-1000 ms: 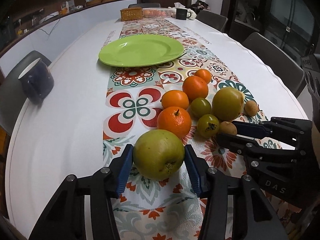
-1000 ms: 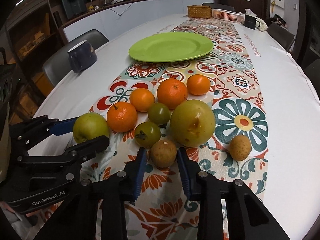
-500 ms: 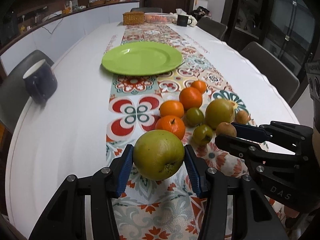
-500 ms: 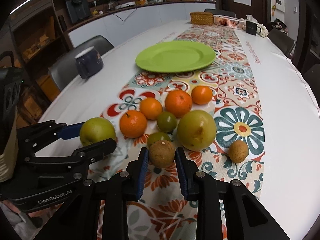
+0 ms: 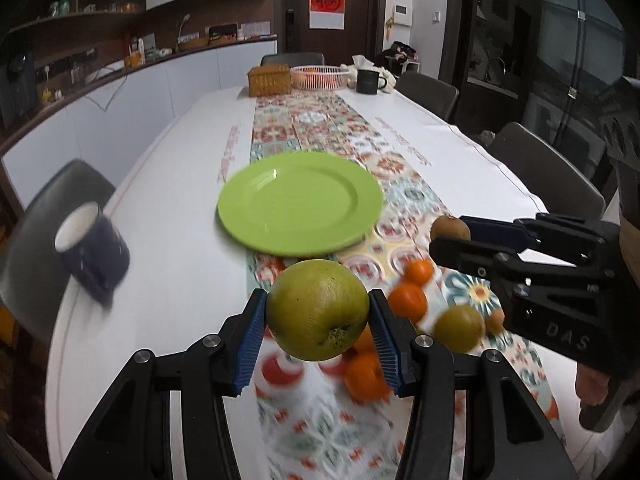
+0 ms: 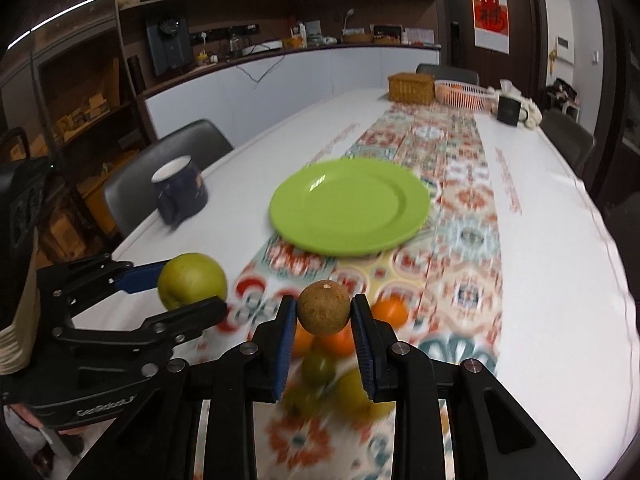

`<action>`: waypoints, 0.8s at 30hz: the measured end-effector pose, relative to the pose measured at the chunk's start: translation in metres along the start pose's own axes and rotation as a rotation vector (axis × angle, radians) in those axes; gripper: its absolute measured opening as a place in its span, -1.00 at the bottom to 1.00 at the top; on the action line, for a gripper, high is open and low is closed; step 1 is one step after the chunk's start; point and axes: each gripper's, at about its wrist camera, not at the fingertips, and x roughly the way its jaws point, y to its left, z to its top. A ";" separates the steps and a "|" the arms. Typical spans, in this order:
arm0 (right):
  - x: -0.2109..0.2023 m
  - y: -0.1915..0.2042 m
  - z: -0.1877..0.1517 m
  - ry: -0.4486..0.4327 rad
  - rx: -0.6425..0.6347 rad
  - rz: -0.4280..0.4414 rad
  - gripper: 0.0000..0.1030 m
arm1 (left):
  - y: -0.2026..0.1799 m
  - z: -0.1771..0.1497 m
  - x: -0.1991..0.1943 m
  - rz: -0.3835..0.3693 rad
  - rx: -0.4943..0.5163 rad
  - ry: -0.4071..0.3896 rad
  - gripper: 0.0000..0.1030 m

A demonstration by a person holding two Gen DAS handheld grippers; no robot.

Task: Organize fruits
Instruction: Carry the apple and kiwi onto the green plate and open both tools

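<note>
Green plate (image 5: pixel 298 204) at 12 o'clock, bare. Left gripper (image 5: pixel 318 334) clamps green apple (image 5: pixel 317 310); right gripper (image 6: pixel 323 326) clamps small brown fruit (image 6: pixel 324 309), both raised above table. Carry step; next, lower onto plate, release.

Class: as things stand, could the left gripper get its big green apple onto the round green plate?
Probably yes: the left gripper holds the green apple raised, and the green plate ahead is bare, with nothing between.
</note>
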 end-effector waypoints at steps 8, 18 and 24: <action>0.044 -0.014 0.051 0.028 -0.032 0.003 -0.44 | 0.019 0.044 0.031 -0.002 0.022 -0.011 -0.03; 0.107 -0.024 0.073 0.128 -0.084 -0.003 -0.44 | 0.040 0.065 0.097 -0.019 0.020 0.104 -0.03; 0.141 -0.036 0.070 0.201 -0.051 0.017 -0.44 | 0.045 0.065 0.124 -0.030 0.016 0.166 -0.03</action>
